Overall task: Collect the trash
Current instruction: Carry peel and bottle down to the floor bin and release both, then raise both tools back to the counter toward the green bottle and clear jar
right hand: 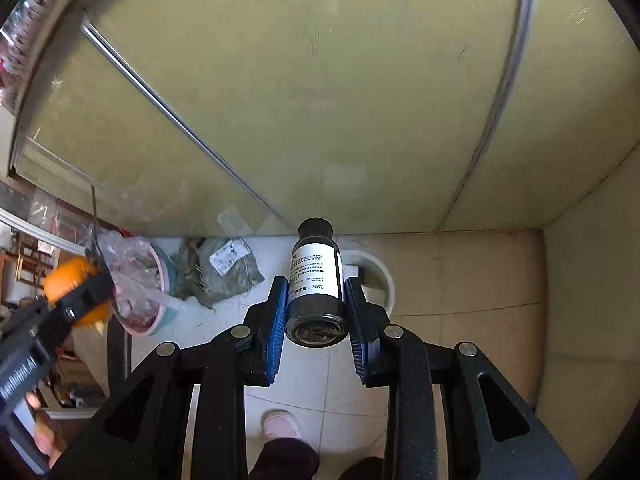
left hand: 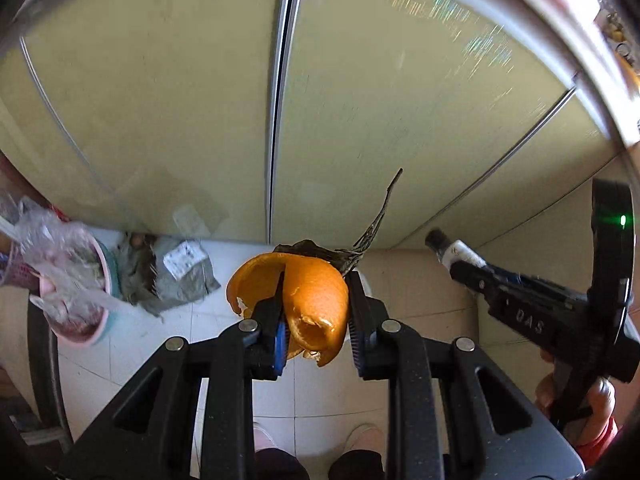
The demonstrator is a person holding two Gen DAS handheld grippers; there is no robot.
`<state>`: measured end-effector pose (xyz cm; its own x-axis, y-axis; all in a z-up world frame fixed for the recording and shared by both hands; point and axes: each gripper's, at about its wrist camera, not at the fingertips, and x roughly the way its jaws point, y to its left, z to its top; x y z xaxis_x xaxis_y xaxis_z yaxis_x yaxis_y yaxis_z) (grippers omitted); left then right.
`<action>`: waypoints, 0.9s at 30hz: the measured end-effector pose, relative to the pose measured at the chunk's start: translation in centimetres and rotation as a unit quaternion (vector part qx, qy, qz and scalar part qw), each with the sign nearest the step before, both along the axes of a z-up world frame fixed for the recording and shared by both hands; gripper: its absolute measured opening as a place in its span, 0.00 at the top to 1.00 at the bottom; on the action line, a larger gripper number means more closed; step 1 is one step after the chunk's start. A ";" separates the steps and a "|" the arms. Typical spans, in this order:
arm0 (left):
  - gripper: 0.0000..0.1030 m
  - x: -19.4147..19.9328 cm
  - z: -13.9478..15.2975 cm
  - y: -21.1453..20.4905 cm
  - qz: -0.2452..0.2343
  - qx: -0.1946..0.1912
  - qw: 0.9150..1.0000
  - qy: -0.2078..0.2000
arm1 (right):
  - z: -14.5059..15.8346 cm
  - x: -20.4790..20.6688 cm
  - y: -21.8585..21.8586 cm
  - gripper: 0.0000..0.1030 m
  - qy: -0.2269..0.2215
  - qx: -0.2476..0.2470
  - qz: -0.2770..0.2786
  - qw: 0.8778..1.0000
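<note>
Left gripper (left hand: 316, 316) is clamped on a curled orange peel (left hand: 308, 300) with a dry twig, frame centre. Right gripper (right hand: 316, 312) pinches a small dark labelled bottle (right hand: 318, 280). Both point down, presumably toward the pink lined bin (left hand: 80, 304), lower left.

The left claw (left hand: 316, 308) points steeply downward, its jaws closed on an orange peel (left hand: 308, 300); the right claw (right hand: 316, 300) tilts down alike, jaws clamped on a small dark bottle (right hand: 316, 280) lying along the fingers, cap away from the camera; from the left wrist view the right claw sits at three o'clock, a hand (left hand: 580, 404) gripping its handle; both feet show at six o'clock.
</note>
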<state>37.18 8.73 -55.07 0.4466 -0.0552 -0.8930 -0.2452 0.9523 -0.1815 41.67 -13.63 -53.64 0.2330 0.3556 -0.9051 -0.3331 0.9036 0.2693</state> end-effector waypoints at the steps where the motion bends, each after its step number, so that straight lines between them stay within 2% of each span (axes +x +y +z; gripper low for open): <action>1: 0.77 0.1 -1.1 0.1 0.001 -0.003 1.000 0.005 | -0.9 0.2 0.4 0.75 0.001 0.000 0.005 1.000; 4: 0.77 0.7 -3.4 0.1 0.001 -0.008 1.000 0.013 | -2.4 0.8 0.9 0.74 -0.001 0.011 0.015 1.000; 6: 0.77 1.1 -4.5 -0.3 -0.002 -0.010 1.000 0.017 | -2.9 1.1 0.8 0.61 -0.002 0.020 0.012 1.000; 8: 0.76 1.7 -5.6 -0.9 -0.007 -0.014 1.000 0.022 | -3.1 1.4 0.3 0.55 -0.008 0.008 0.003 1.000; 13: 0.75 3.0 -7.0 -2.9 -0.021 -0.033 0.999 0.035 | -2.7 1.8 -1.9 0.55 0.006 0.014 -0.014 1.000; 15: 0.70 3.6 -7.2 -3.8 -0.028 -0.042 0.998 0.041 | -2.0 2.1 -2.8 0.55 0.006 0.008 -0.018 1.000; 17: 0.52 4.1 -7.4 -4.5 -0.036 -0.040 0.997 0.050 | -1.4 2.3 -3.7 0.55 0.002 -0.001 -0.021 1.000; 22: 0.49 4.4 -6.4 -5.7 -0.046 -0.031 0.997 0.058 | 0.2 2.6 -5.1 0.55 -0.008 -0.007 -0.035 0.999; 27: 0.49 3.8 -2.4 -6.0 -0.054 -0.016 0.997 0.047 | 3.0 2.5 -5.5 0.55 -0.018 0.003 -0.049 0.999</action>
